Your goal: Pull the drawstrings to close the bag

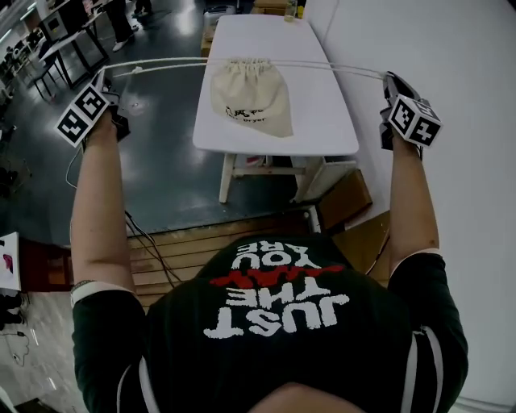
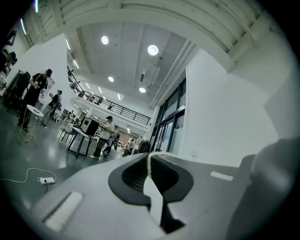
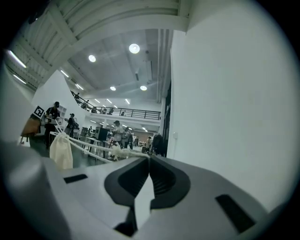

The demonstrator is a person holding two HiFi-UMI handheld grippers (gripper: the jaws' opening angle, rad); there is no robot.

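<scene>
A cream drawstring bag lies on the white table, its mouth gathered tight at the far end. Two white drawstrings run taut from the mouth out to both sides. My left gripper is held out left of the table, shut on the left cord ends; in the left gripper view a cord end shows between the shut jaws of the left gripper. My right gripper is out to the right, shut on the other ends. In the right gripper view the cords lead from the right gripper to the bag.
A white wall stands close on the right. Wooden steps and floor cables lie below the table's near end. A bottle stands at the table's far end. People and tables fill the hall beyond.
</scene>
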